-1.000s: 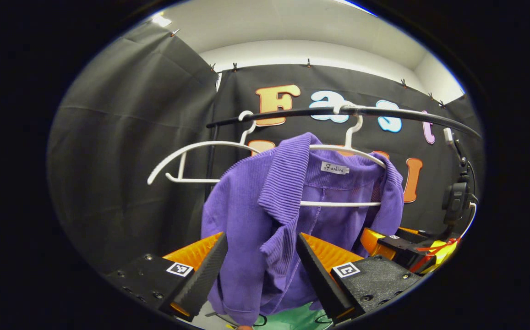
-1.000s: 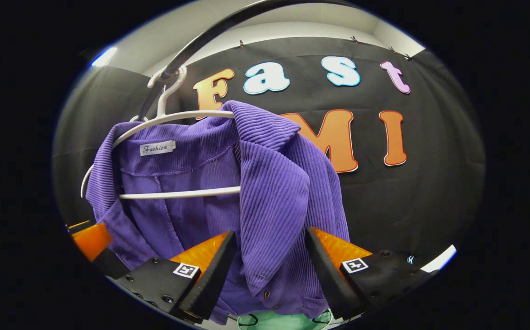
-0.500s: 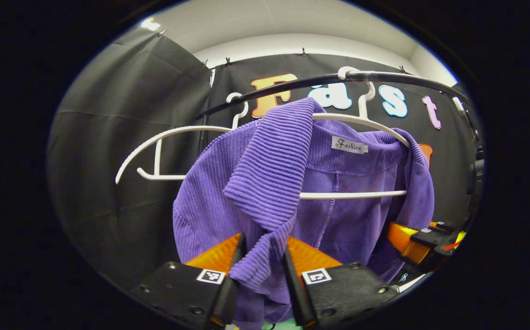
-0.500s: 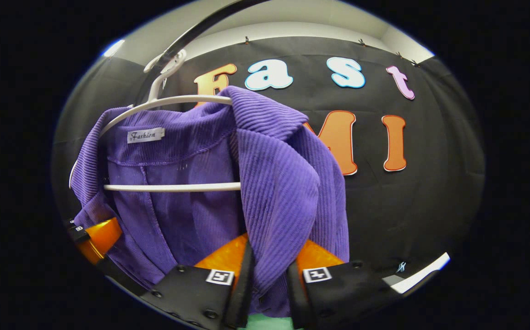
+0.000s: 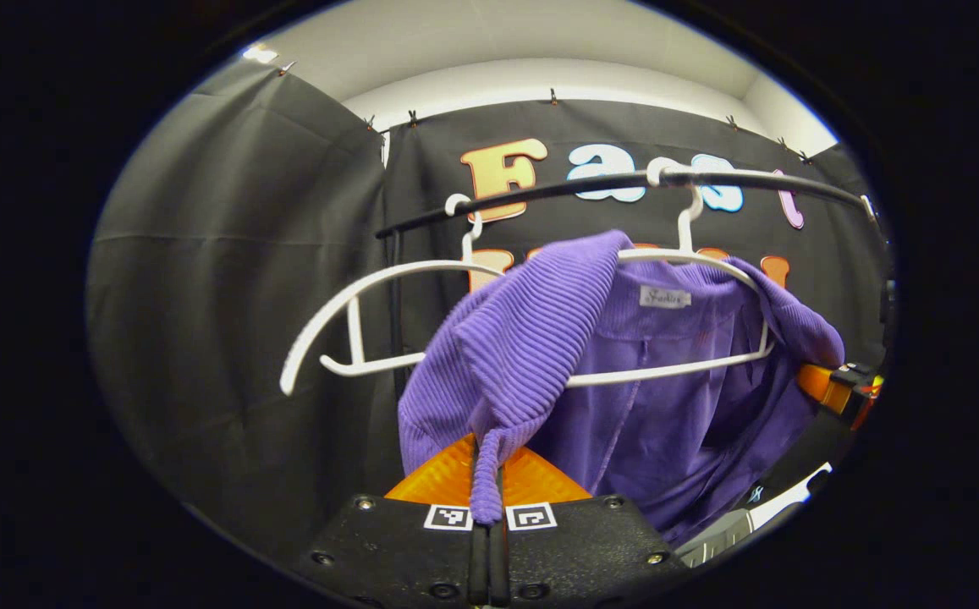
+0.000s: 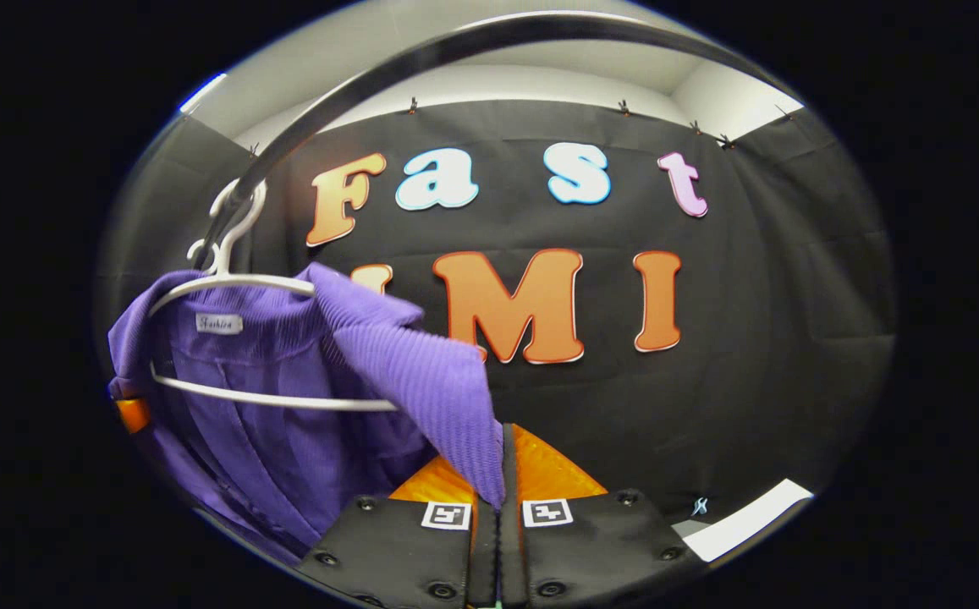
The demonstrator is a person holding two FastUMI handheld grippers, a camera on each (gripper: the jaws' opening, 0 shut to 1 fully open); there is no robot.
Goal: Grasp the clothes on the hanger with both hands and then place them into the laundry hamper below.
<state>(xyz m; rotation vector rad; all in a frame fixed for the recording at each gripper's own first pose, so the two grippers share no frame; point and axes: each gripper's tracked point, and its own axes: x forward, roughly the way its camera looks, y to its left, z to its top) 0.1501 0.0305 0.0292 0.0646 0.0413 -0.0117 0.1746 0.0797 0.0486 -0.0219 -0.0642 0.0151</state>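
Two grips set | left gripper [image 5: 486, 482] and right gripper [image 6: 499, 486] each pinch a front edge of the purple jacket [image 5: 667, 406] | spreads it to slide off the white hanger [image 5: 692, 368]

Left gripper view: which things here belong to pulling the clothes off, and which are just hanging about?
In the job:
- purple jacket
- its white hanger on the rail
- left claw, shut on the jacket's lapel
- right claw, shut on the other front edge

Just there:
- spare white hanger, bare
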